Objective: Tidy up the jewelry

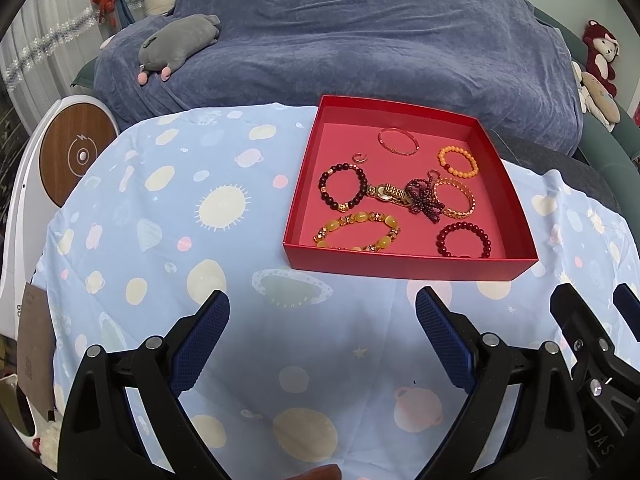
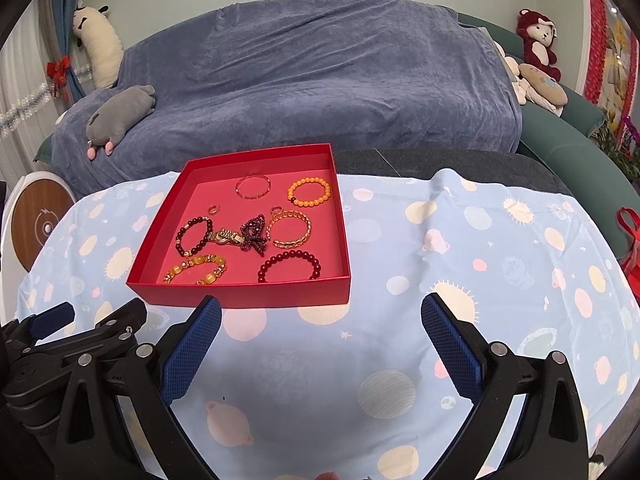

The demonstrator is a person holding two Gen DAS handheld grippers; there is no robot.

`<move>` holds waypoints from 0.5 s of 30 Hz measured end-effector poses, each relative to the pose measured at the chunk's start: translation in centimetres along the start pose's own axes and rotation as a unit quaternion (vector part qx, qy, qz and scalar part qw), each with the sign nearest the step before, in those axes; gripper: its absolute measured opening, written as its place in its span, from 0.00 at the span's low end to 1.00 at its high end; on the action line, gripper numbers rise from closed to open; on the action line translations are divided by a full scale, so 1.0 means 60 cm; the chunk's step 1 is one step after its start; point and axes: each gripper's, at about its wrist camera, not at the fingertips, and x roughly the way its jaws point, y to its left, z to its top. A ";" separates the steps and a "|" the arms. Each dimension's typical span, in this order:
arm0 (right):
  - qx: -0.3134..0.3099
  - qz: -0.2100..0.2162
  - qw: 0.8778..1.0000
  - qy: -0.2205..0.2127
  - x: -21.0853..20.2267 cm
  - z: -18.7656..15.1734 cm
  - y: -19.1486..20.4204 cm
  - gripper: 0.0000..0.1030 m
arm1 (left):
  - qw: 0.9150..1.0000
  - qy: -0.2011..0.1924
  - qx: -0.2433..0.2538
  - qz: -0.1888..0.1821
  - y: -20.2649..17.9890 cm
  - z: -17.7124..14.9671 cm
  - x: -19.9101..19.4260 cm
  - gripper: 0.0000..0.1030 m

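Both grippers' fingers (image 1: 208, 320) (image 2: 440, 320) gape wide, empty, short of the red jewelry box (image 1: 408, 266).

We see bare tabletop (image 2: 460, 272) from 1 to 5 o'clock; the red box (image 2: 240, 290) walls block 11 o'clock.

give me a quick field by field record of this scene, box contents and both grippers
container: red box, open, on the blue patterned cloth
contents: orange bead bracelet, dark red bead bracelet, yellow bead bracelet, gold chain bracelet, gold watch, thin pink bangle, small ring
left gripper: open, empty, short of the box
right gripper: open, empty, short of the box
behind: grey plush on blue-covered sofa
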 end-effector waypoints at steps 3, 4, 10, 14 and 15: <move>0.000 0.000 1.000 -0.001 -0.002 0.003 0.001 0.94 | 1.000 0.002 -0.001 0.001 -0.001 0.000 0.000 0.87; -0.001 0.000 1.000 -0.001 -0.003 0.005 0.001 0.94 | 1.000 0.002 -0.001 0.002 -0.001 0.001 0.001 0.87; -0.002 0.002 1.000 -0.001 -0.004 0.003 0.003 0.94 | 1.000 0.001 -0.002 0.008 -0.001 -0.001 0.000 0.87; -0.004 0.002 1.000 -0.001 -0.005 0.003 0.005 0.94 | 1.000 -0.001 -0.007 0.014 0.001 -0.003 0.000 0.87; -0.005 0.003 1.000 -0.002 -0.005 0.001 0.006 0.94 | 1.000 0.000 -0.008 0.013 0.002 -0.003 0.000 0.87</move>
